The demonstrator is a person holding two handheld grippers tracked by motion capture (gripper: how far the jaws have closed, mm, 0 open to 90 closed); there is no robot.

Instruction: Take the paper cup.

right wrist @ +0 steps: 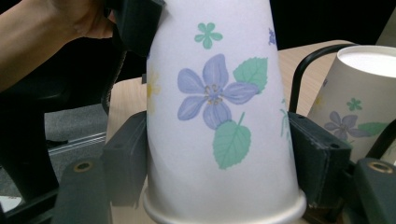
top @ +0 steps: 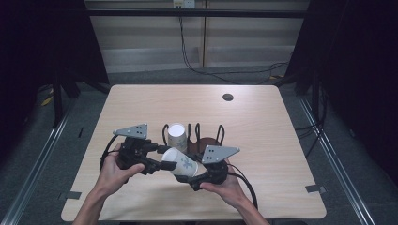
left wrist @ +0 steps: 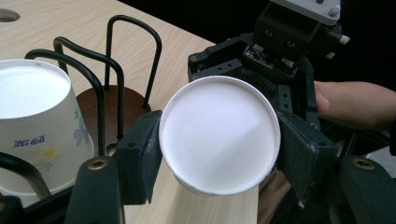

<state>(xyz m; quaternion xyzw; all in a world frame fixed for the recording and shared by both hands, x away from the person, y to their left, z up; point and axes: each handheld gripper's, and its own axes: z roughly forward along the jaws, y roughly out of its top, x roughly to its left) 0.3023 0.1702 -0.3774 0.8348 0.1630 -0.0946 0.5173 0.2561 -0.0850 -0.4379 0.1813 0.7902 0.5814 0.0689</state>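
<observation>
A white paper cup with a flower print (top: 180,163) lies on its side above the table's front, held between both grippers. My left gripper (top: 163,161) is shut on its base end; in the left gripper view the round base (left wrist: 219,135) faces the camera between the two pads (left wrist: 140,156). My right gripper (top: 195,175) is shut on the cup near its rim, and the flowered wall (right wrist: 217,112) stands between the jaws in the right gripper view. A second, matching cup (top: 177,136) sits upside down in a black wire rack (top: 206,139).
The rack has several wire loops (left wrist: 135,56) on a round brown base (left wrist: 100,105), just behind the held cup. The second cup (left wrist: 37,126) stands close to my left jaw. The wooden table (top: 263,140) has a cable hole (top: 227,97) at the back.
</observation>
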